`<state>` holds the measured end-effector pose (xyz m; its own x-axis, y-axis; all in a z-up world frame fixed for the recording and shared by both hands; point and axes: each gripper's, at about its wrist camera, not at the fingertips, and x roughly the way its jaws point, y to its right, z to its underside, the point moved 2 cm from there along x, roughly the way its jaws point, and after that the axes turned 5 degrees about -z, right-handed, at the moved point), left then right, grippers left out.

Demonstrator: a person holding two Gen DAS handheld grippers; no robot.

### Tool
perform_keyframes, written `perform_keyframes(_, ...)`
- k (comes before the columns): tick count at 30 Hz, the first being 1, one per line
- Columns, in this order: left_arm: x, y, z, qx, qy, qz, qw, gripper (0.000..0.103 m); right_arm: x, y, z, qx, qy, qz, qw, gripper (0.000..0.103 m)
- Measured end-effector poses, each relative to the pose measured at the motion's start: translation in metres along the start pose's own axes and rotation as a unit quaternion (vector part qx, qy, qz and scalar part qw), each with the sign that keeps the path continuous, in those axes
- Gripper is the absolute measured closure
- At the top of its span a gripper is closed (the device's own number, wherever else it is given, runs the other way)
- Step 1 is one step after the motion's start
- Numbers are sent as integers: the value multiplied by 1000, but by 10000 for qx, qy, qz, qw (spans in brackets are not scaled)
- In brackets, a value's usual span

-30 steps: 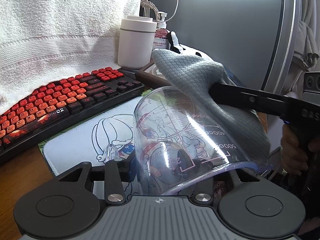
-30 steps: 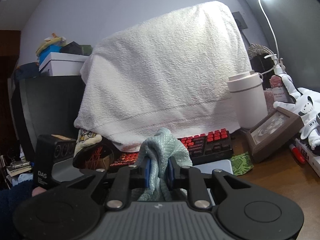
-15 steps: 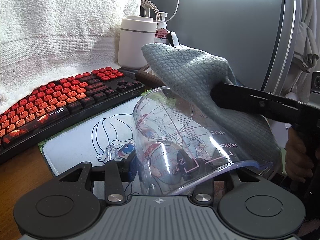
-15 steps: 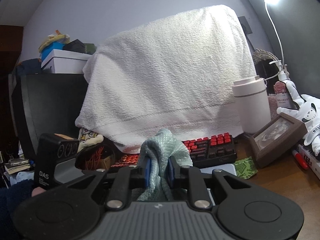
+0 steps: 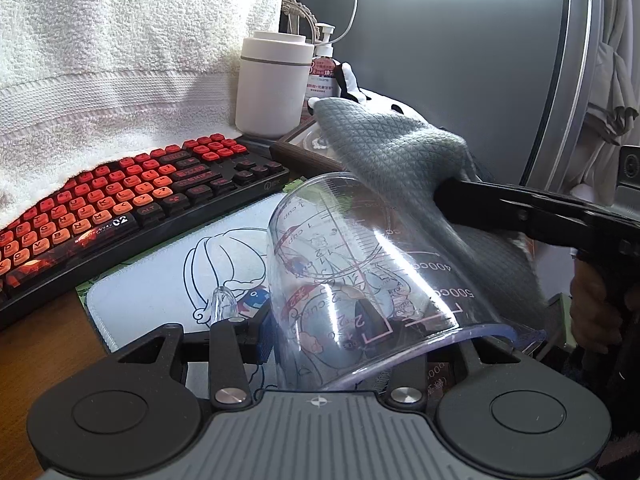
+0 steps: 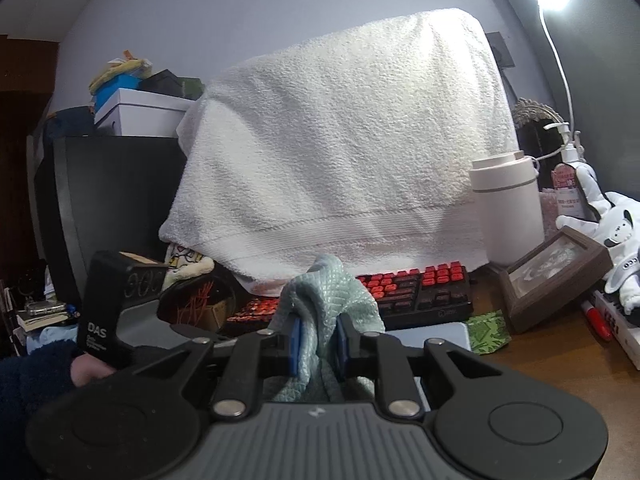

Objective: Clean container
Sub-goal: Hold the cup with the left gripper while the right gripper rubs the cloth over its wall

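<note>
A white towel (image 6: 340, 140) is draped behind a red-keyed keyboard (image 5: 120, 204). Above the printed desk mat (image 5: 168, 276), a clear measuring cup (image 5: 360, 280) (lying tilted) is clamped in the left gripper (image 5: 352, 332). A grey-green microfibre cloth (image 5: 400, 160) is pinched by the right gripper (image 6: 318, 342) and laid against the cup's far wall.

The white towel (image 5: 120, 60) hides whatever it drapes over and runs off the frame at 10 o'clock. The grey cloth (image 5: 404, 168) covers the measuring cup's (image 5: 360, 272) far side. The pump bottle's (image 5: 322, 76) label print is too small to read.
</note>
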<state>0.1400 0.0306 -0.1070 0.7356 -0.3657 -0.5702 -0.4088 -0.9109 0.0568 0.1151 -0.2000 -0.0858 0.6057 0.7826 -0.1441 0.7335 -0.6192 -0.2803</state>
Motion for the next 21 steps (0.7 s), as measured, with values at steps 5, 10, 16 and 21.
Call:
perform_keyframes(5,0,0,0,-10,-3,5,10000,62,2,18,1,236,-2,319,9992,85)
perform_keyframes(10,1,-1,-1,-20,-4,13,10000,62,8,17,-1,276,61,319,9991,85)
perform_keyframes(16,1,0,-1,-15,-3,9,10000,62,10,-6,-3,-18,61,-37,10000,85)
perform_keyframes(21,1,0,-1,-7,-2,5,10000,62,7,-24,-3,-257,-2,-330,9991,85)
